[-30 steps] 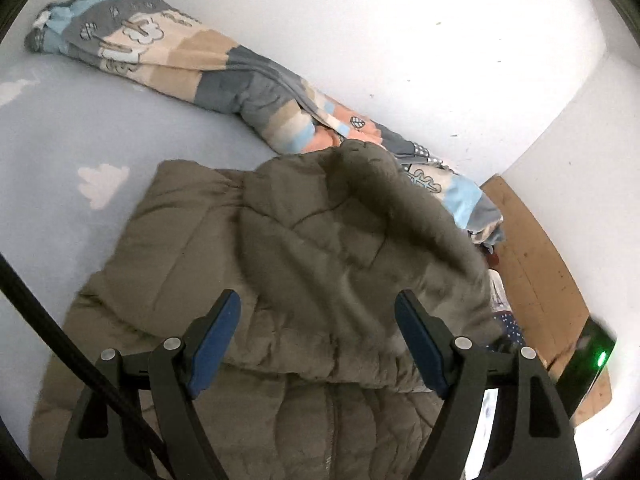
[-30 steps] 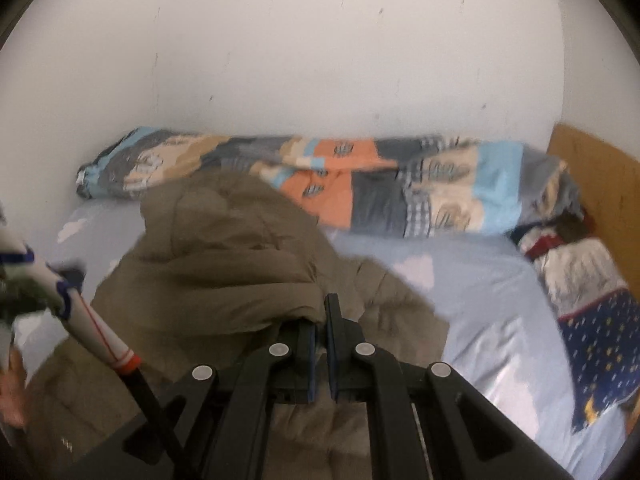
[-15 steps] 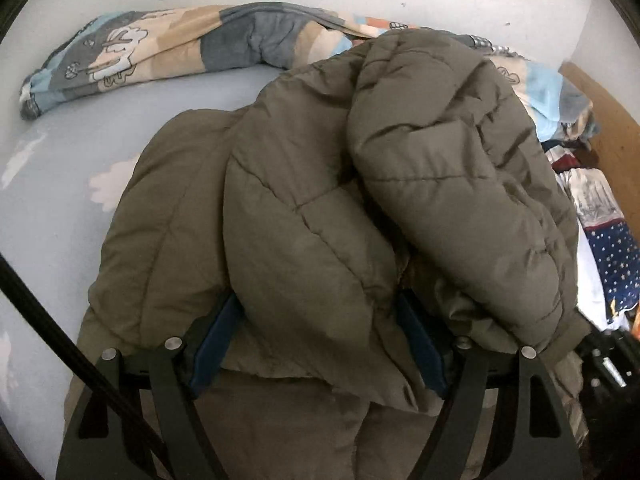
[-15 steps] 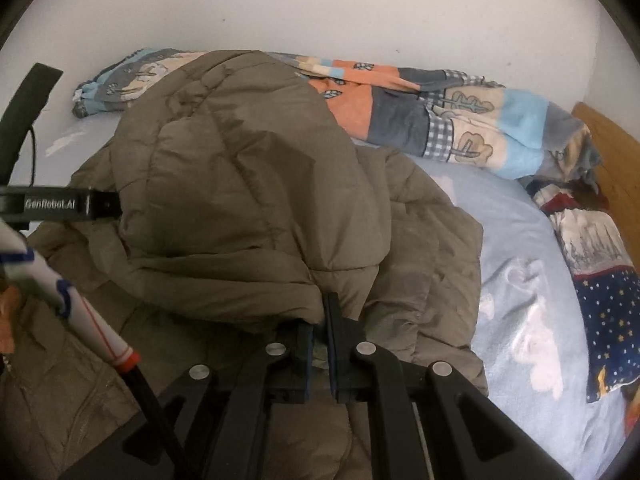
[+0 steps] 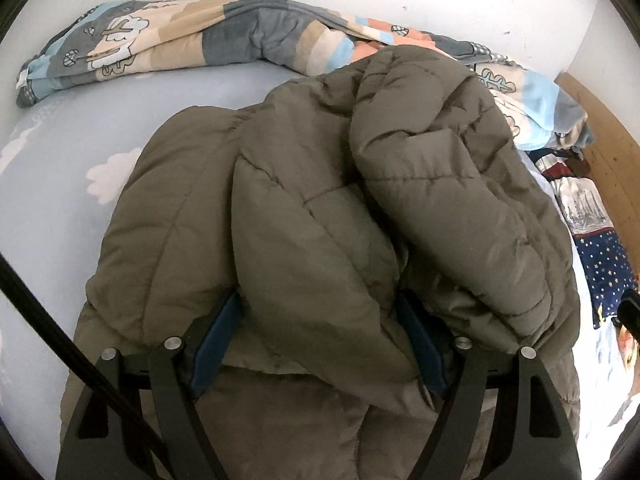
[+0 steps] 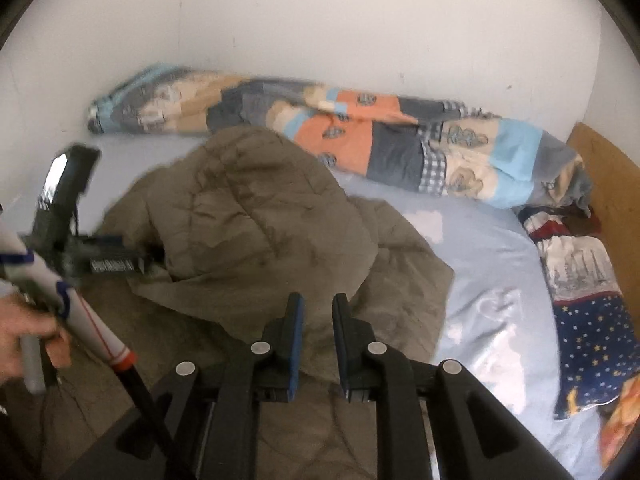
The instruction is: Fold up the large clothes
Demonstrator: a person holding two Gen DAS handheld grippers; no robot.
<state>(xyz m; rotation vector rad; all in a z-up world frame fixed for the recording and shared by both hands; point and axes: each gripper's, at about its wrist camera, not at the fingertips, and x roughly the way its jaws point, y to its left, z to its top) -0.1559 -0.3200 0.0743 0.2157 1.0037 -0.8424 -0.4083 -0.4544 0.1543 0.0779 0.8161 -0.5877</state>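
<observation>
An olive-brown quilted puffer jacket [image 5: 320, 208] lies on the light blue bed sheet [image 5: 52, 184], with one part folded over onto its body. My left gripper [image 5: 316, 344] has its jaws wide apart, and the folded jacket part bulges between and over its blue pads. In the right wrist view the jacket [image 6: 256, 220] lies ahead and below. My right gripper [image 6: 317, 316] is open a little and empty, just above the jacket's folded edge. The left gripper [image 6: 132, 264] shows at the left of that view, pushed against the jacket.
A patchwork quilt [image 6: 360, 148] is bunched along the white wall at the back. A wooden bed board [image 6: 604, 184] stands at the right. A star-print and picture-print cloth pile [image 6: 588, 320] lies at the bed's right side. Bare sheet [image 6: 488, 280] lies between jacket and pile.
My right gripper has let go of the jacket fold, opened slightly and pulled back. The fold has dropped flatter onto the jacket. The left gripper has stayed open under the fold.
</observation>
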